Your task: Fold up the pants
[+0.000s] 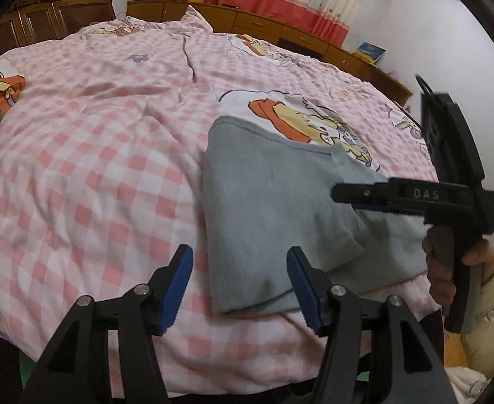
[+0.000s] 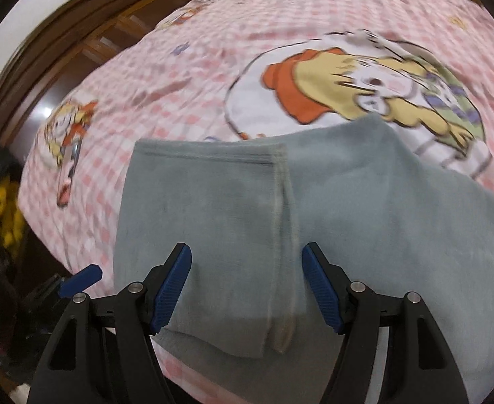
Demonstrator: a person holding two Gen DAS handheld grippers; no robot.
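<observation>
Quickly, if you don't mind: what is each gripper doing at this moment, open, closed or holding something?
Left gripper: open, holding nothing, at the near edge of the grey pants.
Right gripper: open, holding nothing, above the pants.

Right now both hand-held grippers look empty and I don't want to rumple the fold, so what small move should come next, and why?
Probably ease the right hand-held gripper down and close it on the near edge of the grey pants. Its jaws are open on either side of the seam, and the pants lie partly folded on the checked duvet. The left hand-held gripper is also open, at the pants' near left corner.
</observation>
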